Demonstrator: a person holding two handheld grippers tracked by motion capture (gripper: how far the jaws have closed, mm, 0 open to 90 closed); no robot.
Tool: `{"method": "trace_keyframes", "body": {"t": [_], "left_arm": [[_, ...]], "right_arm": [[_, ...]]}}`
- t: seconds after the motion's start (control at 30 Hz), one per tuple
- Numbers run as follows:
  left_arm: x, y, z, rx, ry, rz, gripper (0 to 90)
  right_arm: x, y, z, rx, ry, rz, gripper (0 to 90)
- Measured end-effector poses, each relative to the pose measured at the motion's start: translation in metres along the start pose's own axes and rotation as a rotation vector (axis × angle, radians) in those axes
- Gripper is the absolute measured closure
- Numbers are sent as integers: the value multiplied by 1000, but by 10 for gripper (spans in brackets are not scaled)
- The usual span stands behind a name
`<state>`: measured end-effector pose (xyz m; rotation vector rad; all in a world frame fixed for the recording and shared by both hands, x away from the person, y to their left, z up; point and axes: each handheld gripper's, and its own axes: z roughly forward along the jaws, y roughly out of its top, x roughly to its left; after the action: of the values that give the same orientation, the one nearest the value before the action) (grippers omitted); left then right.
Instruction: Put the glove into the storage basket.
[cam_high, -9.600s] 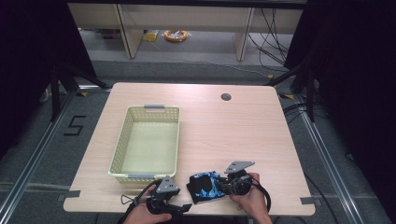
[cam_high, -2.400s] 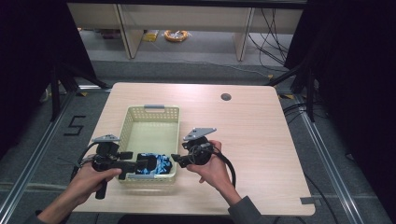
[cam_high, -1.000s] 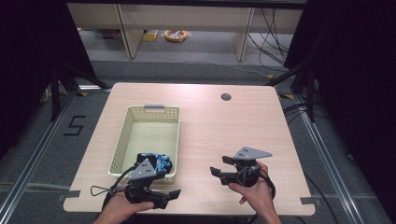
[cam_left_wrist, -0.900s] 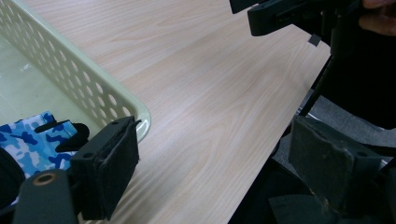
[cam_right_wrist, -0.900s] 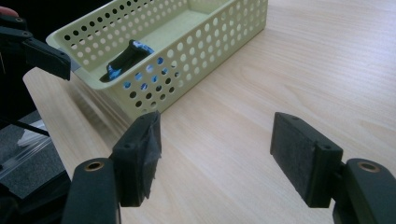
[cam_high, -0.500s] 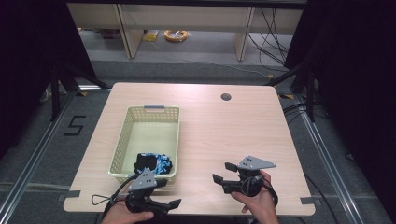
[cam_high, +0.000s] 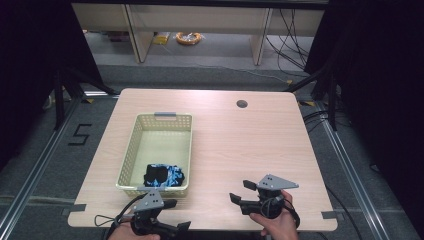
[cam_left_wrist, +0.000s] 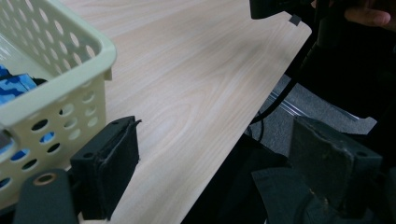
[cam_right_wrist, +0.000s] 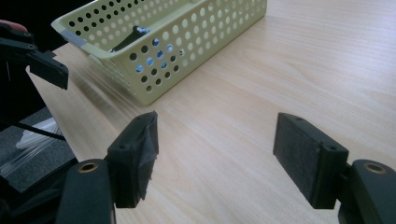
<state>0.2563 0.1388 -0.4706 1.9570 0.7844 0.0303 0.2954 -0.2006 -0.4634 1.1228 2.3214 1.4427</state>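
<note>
Down at the near edge of the wooden surface (cam_high: 240, 140), both grippers sit low in the person's hands with nothing between their jaws. The left gripper (cam_high: 172, 227) lies at the bottom left of the high view, just in front of the near short wall of the pale yellow basket (cam_high: 131, 159); in its own view the two black pads stand wide apart, one over the wood beside the basket's corner, the other out past the surface's edge above the dark floor. The right gripper (cam_high: 239, 192) rests well to the right of the basket, its grey three-cornered plate on top and its jaws pointing left across the bare wood. In the right gripper view its pads are spread wide with only wood grain between them, and they have just been opening a little further. The bundle of black and blue cloth (cam_high: 164, 176) lies inside the basket, bunched against its near end and touching neither gripper; through the holes of the basket wall, blue patches of it show in both gripper views.
</note>
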Motion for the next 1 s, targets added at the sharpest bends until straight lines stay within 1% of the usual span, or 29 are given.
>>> {"method": "trace_keyframes", "body": {"t": [0.03,0.07,0.1,0.13,0.17,0.2,0.23,0.27,0.3,0.33,0.37,0.4,0.43,0.47,0.5,0.53,0.57,0.6,0.63,0.67,0.7,0.73,0.77,0.8,0.83,0.87,0.9,0.93,1.0], "left_arm": [[-1,-2,1,-10,9,0,157],[-2,-3,0,6,10,-13,157],[-1,-4,0,1,16,10,157],[-1,-5,0,10,13,19,157],[-1,-5,0,10,13,19,157],[1,-8,0,35,22,43,157],[-2,-10,1,16,15,3,157],[-1,-11,1,17,16,28,157],[0,-12,0,45,13,48,157],[-1,-14,1,25,12,34,157],[-1,-15,2,24,12,28,157],[0,-16,1,41,17,35,157],[0,-18,3,26,17,30,157],[0,-19,3,39,17,31,157],[1,-20,3,42,21,30,157],[1,-22,4,58,33,23,156],[0,-23,3,62,17,17,156],[2,-24,3,66,23,49,156],[1,-25,4,55,21,38,156],[1,-26,4,61,26,43,156],[0,-27,4,63,28,19,156],[1,-28,5,64,24,10,156],[2,-29,5,74,37,21,156],[3,-30,4,94,47,38,156],[4,-30,4,110,44,42,156],[2,-32,5,82,44,28,156],[3,-31,4,111,32,29,156],[2,-33,5,93,48,25,156],[4,-34,6,106,57,39,156]], "right_arm": [[3,-2,0,-4,-2,18,319],[2,-3,-2,10,-7,3,316],[4,-5,-2,5,-6,17,313],[2,-7,-1,4,13,-21,310],[5,-8,-4,21,-7,-3,304],[7,-9,-4,17,-13,1,298],[9,-11,-5,22,-6,9,295],[8,-11,-5,14,3,-21,287],[11,-12,-6,13,-5,0,274],[10,-14,-7,16,-6,-15,259],[13,-15,-8,23,-9,3,254],[13,-16,-7,21,-3,-6,254],[15,-18,-8,29,-1,-1,249],[16,-19,-8,37,0,4,243],[15,-20,-8,40,-1,-32,240],[16,-22,-7,32,-5,-22,235],[16,-22,-8,43,-14,-45,229],[16,-24,-8,49,-12,-41,223],[17,-25,-8,60,-9,-34,221],[20,-26,-8,66,-4,-4,219],[18,-27,-9,67,-13,-41,216],[18,-28,-8,63,0,-34,214],[21,-29,-10,87,-10,-8,213],[19,-30,-8,76,-13,-45,211],[19,-31,-9,90,-11,-44,208],[19,-32,-9,90,-21,-57,207],[22,-34,-9,101,-12,-17,207],[19,-34,-9,100,-5,-51,207],[21,-36,-10,113,-17,-25,204]]}}
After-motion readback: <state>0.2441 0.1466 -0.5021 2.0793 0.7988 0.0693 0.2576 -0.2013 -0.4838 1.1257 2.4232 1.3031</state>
